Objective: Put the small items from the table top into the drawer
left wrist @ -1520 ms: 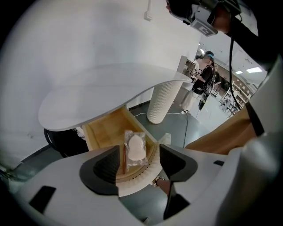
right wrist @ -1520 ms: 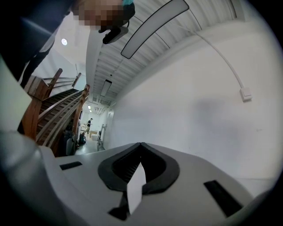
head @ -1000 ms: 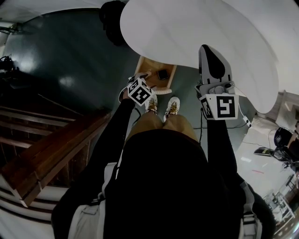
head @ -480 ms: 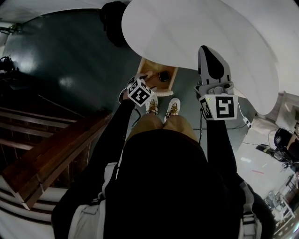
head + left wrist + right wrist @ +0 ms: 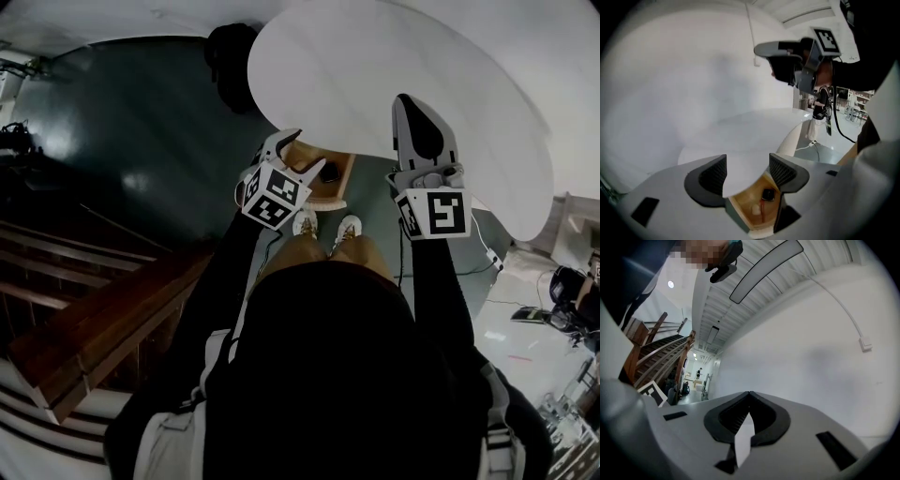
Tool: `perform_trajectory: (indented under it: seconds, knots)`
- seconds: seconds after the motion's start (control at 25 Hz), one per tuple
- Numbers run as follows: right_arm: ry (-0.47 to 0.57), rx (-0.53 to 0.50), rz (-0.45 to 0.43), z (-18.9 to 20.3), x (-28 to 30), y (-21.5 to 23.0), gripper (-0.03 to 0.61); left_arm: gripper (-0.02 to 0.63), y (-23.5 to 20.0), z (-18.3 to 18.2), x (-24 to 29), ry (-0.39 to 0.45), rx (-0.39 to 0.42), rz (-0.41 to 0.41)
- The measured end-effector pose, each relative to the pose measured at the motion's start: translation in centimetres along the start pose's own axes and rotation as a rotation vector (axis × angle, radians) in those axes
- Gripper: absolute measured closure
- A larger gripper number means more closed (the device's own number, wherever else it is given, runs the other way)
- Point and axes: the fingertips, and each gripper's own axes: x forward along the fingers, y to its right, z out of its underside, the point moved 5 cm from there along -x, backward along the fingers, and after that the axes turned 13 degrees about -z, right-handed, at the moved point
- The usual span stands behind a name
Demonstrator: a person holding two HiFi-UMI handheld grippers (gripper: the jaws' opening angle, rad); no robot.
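The white table top (image 5: 375, 84) looks bare, and the wooden drawer (image 5: 339, 180) stands open under its edge. The left gripper (image 5: 747, 169) hovers above it, jaws apart and empty; the right gripper (image 5: 749, 395) has its jaws together, holding nothing. A black item (image 5: 768, 194) and a white item (image 5: 755, 210) lie inside. If nothing remains, I would push the drawer front squarely and slowly

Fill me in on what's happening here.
A person stands at a round white table with a gripper in each hand. The left gripper, open and empty, hovers over the open wooden drawer, where a small dark item and a white item lie. The right gripper is shut on nothing above the table top.
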Motion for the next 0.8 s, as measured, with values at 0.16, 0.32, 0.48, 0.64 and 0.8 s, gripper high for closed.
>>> perform_trajectory:
  seconds: [0.16, 0.32, 0.48, 0.64, 0.8]
  knots:
    - [0.014, -0.012, -0.004, -0.6, 0.3, 0.4, 0.552, 0.318, -2.8, -5.7, -2.7, 0.193, -0.011, -0.11]
    - [0.016, -0.022, -0.022, -0.7, 0.6, 0.5, 0.552, 0.318, -4.6, -9.8, -4.7, 0.333, -0.037, -0.176]
    - [0.012, -0.022, -0.039, -0.5, 0.8, 0.5, 0.552, 0.374, -5.8, -12.5, -6.5, 0.441, -0.053, -0.237]
    - [0.006, -0.01, -0.051, -0.2, 1.1, 0.3, 0.552, 0.6, -6.9, -13.3, -7.5, 0.506, -0.093, -0.317]
    - [0.014, -0.01, -0.067, -0.4, 1.6, 0.1, 0.552, 0.6, -7.2, -13.4, -7.5, 0.512, -0.108, -0.329]
